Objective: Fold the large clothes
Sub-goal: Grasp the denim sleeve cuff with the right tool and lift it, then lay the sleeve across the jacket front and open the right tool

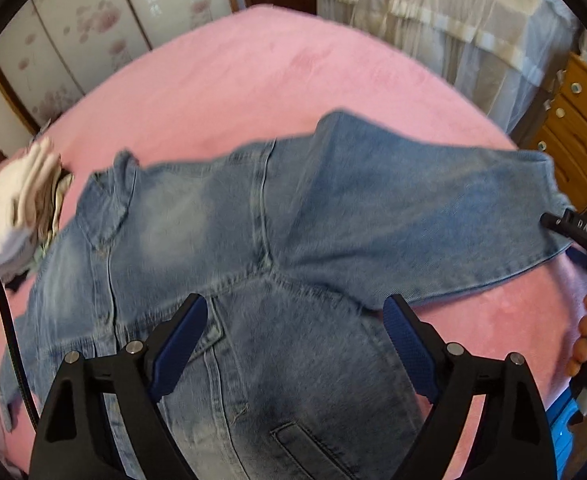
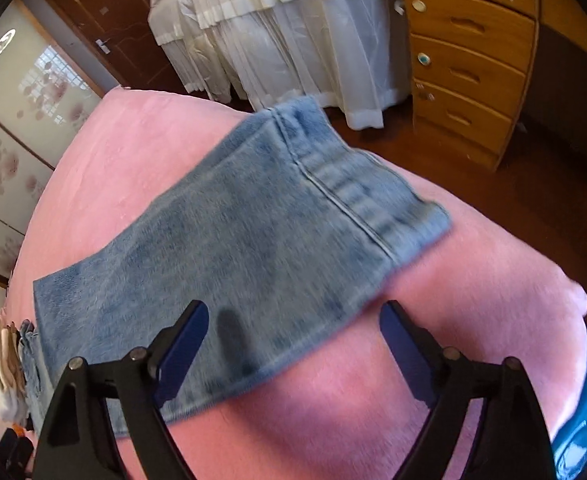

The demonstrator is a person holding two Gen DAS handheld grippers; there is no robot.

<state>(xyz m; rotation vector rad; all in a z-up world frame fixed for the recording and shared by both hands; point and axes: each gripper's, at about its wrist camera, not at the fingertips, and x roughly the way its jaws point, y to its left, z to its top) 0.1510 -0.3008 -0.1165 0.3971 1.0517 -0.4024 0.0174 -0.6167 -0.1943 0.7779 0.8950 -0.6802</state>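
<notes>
A pair of faded blue jeans lies spread across a pink bed, one leg stretched toward 3 o'clock in the left wrist view and the seat and waist toward 9 o'clock. The left gripper hangs over the seat of the jeans, its blue-padded fingers spread wide at 6 o'clock with denim below the gap and nothing pinched. At 3 o'clock the tip of the right gripper sits at the leg's hem, a hand showing just below it. In the right wrist view the right gripper has its fingers spread apart, not gripping; the left finger lies over the near edge of the jeans leg, the right finger over bare pink cover. A stack of folded clothes rests at 9 o'clock, a wooden chest of drawers at 1 o'clock.
</notes>
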